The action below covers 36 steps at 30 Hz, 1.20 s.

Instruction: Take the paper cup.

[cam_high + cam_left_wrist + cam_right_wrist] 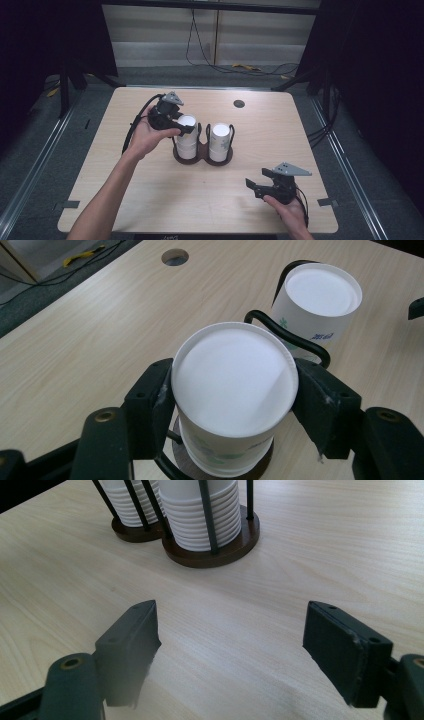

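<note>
A dark brown two-well cup holder (pixel 202 159) with black wire posts stands mid-table and holds two stacks of upside-down white paper cups. My left gripper (pixel 184 129) is shut on the top cup (pixel 235 380) of the left stack, one black jaw pressed against each side of it. More cups of that stack (pixel 186 147) sit just below it. The right stack (pixel 220 137) stands untouched, with blue print on its top cup (pixel 320 295). My right gripper (pixel 255 187) stays low near the front right of the table, open, with bare wood between its jaws (pixel 232 645). It faces the holder (pixel 220 555).
The light wooden table (pixel 150 200) has a round cable hole (pixel 239 103) near its far edge. Beyond the table, cables (pixel 250 67) lie on the grey floor. Dark curtains hang at both sides.
</note>
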Available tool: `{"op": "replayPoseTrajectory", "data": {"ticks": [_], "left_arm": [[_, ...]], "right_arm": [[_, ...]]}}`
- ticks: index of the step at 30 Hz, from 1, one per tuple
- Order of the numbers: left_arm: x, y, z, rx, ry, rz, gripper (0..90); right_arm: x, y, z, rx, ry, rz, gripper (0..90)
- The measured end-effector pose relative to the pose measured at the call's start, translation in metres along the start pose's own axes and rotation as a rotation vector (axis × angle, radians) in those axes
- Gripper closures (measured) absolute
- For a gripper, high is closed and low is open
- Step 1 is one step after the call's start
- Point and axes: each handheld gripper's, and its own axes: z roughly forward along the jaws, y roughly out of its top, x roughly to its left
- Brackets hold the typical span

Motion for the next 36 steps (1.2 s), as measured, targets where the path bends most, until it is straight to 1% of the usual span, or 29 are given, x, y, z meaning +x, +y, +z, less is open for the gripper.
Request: {"op": "replayPoseTrajectory", "data": {"ticks": [4, 6, 8, 9, 16, 17, 21, 23, 28, 32, 34, 36], "left_arm": [[0.000, 0.000, -0.003, -0.014, -0.005, -0.002, 36.5], [0.000, -0.001, -0.006, -0.031, -0.007, -0.015, 36.5], [0.001, -0.001, -0.007, -0.035, -0.009, -0.014, 36.4], [0.002, -0.001, -0.009, -0.042, -0.016, -0.022, 36.4], [0.004, -0.002, -0.014, -0.077, -0.020, -0.038, 36.5], [0.005, -0.001, -0.015, -0.076, -0.019, -0.032, 36.5], [0.005, 0.000, -0.018, -0.094, -0.021, -0.033, 36.5], [0.004, 0.000, -0.021, -0.113, -0.018, -0.038, 36.6], [0.005, 0.001, -0.028, -0.134, -0.022, -0.048, 36.6], [0.006, 0.002, -0.032, -0.163, -0.026, -0.050, 36.6], [0.006, 0.002, -0.033, -0.168, -0.021, -0.045, 36.6], [0.006, 0.002, -0.035, -0.182, -0.026, -0.050, 36.6]], "right_arm": [[0.000, 0.000, 0.000, -0.001, -0.001, 0.001, 22.5], [0.000, 0.000, 0.000, -0.001, -0.001, 0.001, 22.4], [0.000, 0.000, 0.000, -0.001, 0.000, 0.000, 22.4], [0.000, 0.000, 0.000, -0.001, 0.000, 0.002, 22.4], [0.000, 0.000, 0.000, 0.000, 0.000, 0.002, 22.4], [0.000, 0.000, 0.000, 0.000, 0.000, 0.002, 22.4], [0.000, 0.000, 0.000, -0.001, -0.001, 0.001, 22.4], [0.000, 0.000, 0.000, -0.002, 0.000, 0.001, 22.5], [0.000, 0.000, 0.000, -0.003, 0.000, 0.002, 22.4], [0.000, 0.000, 0.000, -0.001, 0.000, 0.002, 22.4], [0.000, 0.000, 0.000, -0.002, 0.000, 0.001, 22.4], [0.000, 0.000, 0.000, -0.001, 0.000, 0.001, 22.4]]}}
